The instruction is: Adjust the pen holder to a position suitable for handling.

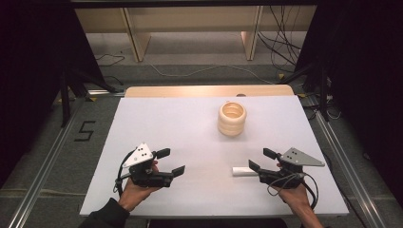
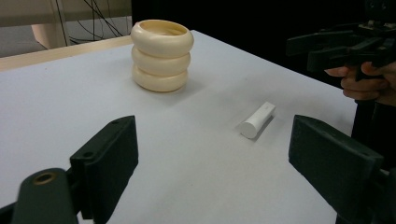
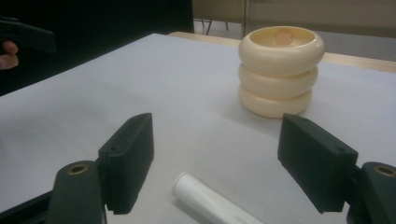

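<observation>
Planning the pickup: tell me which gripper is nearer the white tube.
Right. The right gripper sits open right beside the white tube, while the left gripper is farther off across the table.

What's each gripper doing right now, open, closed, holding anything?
Left gripper: open, holding nothing.
Right gripper: open, holding nothing; the white cylinder lies on the table just ahead of its jaws.
</observation>
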Demonstrator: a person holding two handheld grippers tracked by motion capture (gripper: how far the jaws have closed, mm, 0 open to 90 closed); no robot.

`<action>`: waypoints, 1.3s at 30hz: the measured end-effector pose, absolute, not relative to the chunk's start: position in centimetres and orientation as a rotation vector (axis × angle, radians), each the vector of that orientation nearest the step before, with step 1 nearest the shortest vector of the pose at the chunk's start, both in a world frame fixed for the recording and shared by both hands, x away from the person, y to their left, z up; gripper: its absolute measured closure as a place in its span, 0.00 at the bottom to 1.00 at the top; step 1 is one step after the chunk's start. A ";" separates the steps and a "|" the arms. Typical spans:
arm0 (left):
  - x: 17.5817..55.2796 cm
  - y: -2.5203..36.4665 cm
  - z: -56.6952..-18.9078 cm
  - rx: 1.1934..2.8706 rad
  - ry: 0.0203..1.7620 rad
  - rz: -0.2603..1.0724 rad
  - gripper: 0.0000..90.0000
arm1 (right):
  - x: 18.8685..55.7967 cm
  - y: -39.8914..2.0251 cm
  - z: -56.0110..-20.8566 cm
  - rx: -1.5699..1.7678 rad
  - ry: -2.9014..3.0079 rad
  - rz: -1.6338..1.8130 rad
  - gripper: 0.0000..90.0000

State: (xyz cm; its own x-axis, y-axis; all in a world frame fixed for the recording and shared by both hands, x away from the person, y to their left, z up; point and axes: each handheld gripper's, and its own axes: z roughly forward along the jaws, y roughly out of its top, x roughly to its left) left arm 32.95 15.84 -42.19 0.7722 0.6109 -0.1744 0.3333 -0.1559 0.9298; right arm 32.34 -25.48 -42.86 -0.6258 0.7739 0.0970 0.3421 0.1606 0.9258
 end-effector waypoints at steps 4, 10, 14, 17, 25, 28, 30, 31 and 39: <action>33.0 15.9 -42.2 1.763 0.744 0.289 0.17 | 33.1 -25.8 -42.6 1.085 2.027 1.441 0.31; 33.0 15.8 -42.2 1.757 0.750 0.289 0.17 | 34.6 -26.2 -42.6 1.127 2.030 1.407 0.31; 33.0 15.8 -42.2 1.757 0.751 0.291 0.17 | 36.4 -26.6 -42.8 1.151 2.039 1.370 0.31; 33.0 15.8 -42.2 1.753 0.753 0.290 0.17 | 37.2 -26.8 -42.8 1.164 2.043 1.360 0.31; 33.0 15.9 -42.2 1.755 0.752 0.289 0.17 | 40.5 -27.4 -43.3 1.232 2.034 1.327 0.32; 33.0 15.9 -42.2 1.757 0.749 0.292 0.17 | 41.6 -27.5 -43.4 1.254 2.046 1.306 0.33; 33.0 15.9 -42.2 1.756 0.751 0.288 0.17 | 41.9 -27.6 -43.4 1.262 2.043 1.307 0.33; 33.0 15.9 -42.2 1.756 0.751 0.288 0.17 | 42.4 -27.7 -43.4 1.276 2.034 1.310 0.35; 33.0 16.0 -42.2 1.755 0.752 0.288 0.17 | 45.7 -28.0 -44.1 1.373 2.010 1.273 0.60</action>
State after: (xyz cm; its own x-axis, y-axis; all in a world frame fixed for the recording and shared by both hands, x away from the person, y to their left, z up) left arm 33.00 15.96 -42.21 0.7649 0.6182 -0.1808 0.3390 -0.1478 0.9291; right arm 45.71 -27.97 -44.06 -0.4424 0.8817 0.1641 0.5252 0.1064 0.8443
